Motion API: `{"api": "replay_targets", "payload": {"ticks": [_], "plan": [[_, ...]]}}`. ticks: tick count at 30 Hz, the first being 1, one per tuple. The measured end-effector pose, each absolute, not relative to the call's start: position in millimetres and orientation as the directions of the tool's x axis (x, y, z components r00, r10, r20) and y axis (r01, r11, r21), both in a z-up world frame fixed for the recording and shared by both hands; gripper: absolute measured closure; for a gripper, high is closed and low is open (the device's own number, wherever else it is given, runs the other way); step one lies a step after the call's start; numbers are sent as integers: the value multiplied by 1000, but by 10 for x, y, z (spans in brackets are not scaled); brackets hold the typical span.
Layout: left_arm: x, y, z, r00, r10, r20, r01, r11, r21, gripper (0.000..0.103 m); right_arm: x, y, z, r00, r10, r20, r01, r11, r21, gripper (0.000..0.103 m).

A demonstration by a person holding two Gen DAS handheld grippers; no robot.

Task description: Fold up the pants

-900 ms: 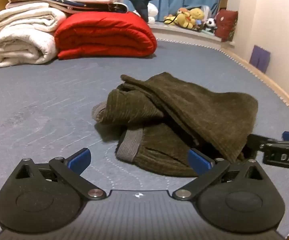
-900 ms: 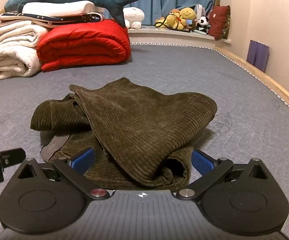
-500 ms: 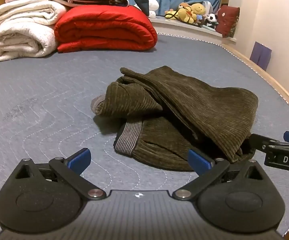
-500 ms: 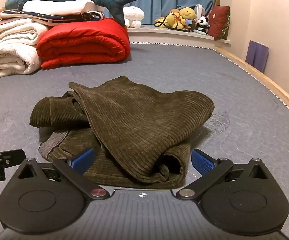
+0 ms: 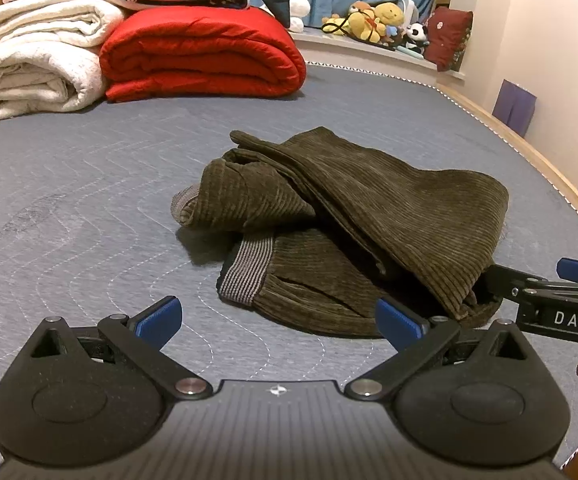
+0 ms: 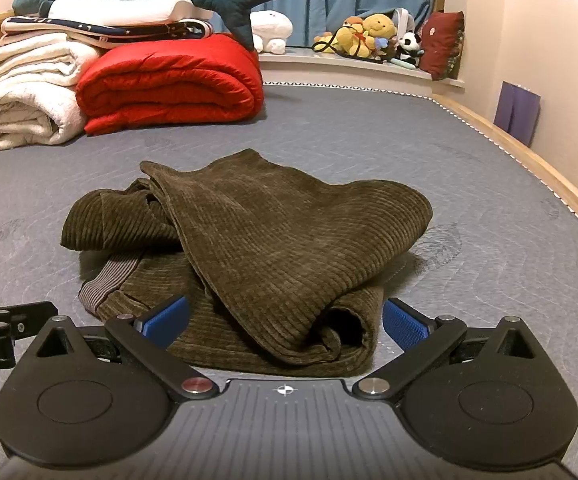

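Corduroy, olive and thick, the pants (image 6: 257, 256) lay crumpled mid-mattress (image 5: 69, 200), just beyond both my grippers. My left gripper (image 5: 279, 318) and right gripper (image 6: 285, 320) stood wide open, holding nothing. I judged the cloth soft, floppy, fairly heavy; the grey ribbed cuff (image 5: 247, 272) at near left looked the best hold.

Black gripper (image 5: 277, 320), blue pads (image 5: 159, 316)
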State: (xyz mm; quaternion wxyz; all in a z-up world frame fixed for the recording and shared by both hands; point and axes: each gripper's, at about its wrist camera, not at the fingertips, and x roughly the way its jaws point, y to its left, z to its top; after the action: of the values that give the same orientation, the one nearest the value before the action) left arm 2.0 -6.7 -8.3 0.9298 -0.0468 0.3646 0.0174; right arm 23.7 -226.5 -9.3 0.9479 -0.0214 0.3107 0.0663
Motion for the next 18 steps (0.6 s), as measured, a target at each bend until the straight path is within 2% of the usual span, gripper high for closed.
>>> {"api": "replay_targets", "payload": {"ticks": [18], "plan": [[39,-69,-113,719,-15,-695,-58,995,-82,0,240,-2265,-107,795,113,-596,-142,990,-2,1]]}}
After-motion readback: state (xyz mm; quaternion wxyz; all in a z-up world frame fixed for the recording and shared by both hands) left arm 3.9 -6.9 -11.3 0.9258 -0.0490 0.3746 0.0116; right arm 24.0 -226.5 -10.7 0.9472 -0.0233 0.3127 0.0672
